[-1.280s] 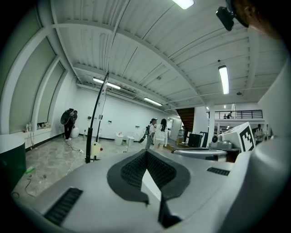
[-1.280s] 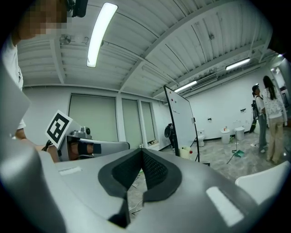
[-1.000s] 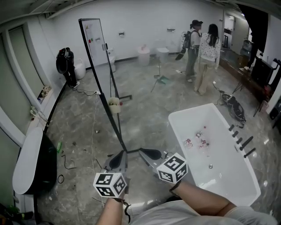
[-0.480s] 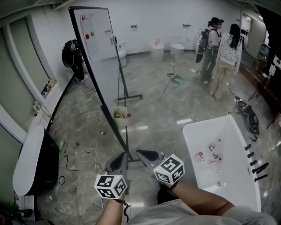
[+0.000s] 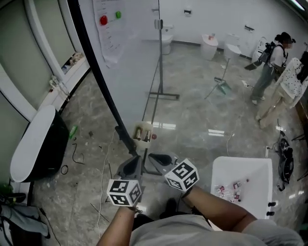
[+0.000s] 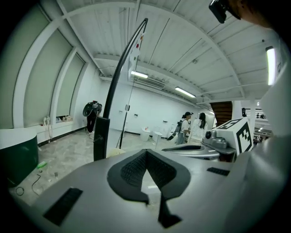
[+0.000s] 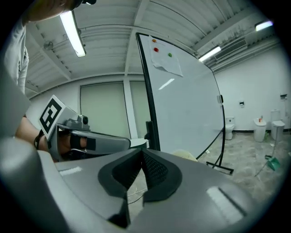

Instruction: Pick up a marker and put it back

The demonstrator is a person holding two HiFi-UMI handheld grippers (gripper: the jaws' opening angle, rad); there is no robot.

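Observation:
A beige cup with markers in it hangs at the lower edge of the whiteboard; one red-capped marker sticks out at its right. My left gripper and right gripper are held side by side just below the cup, apart from it. Both are shut with nothing between the pads, as the left gripper view and the right gripper view show. The whiteboard fills the right gripper view; its black edge rises in the left gripper view.
The board carries a red magnet, a green magnet and a paper sheet. Its stand legs spread on the marble floor. A white tub stands at the lower right, a white rounded fixture at the left. Two people stand far right.
The view has closed in on the whiteboard: board and marker cup are nearer and more central, the tub has slid to the lower right. Both grippers stay shut, side by side.

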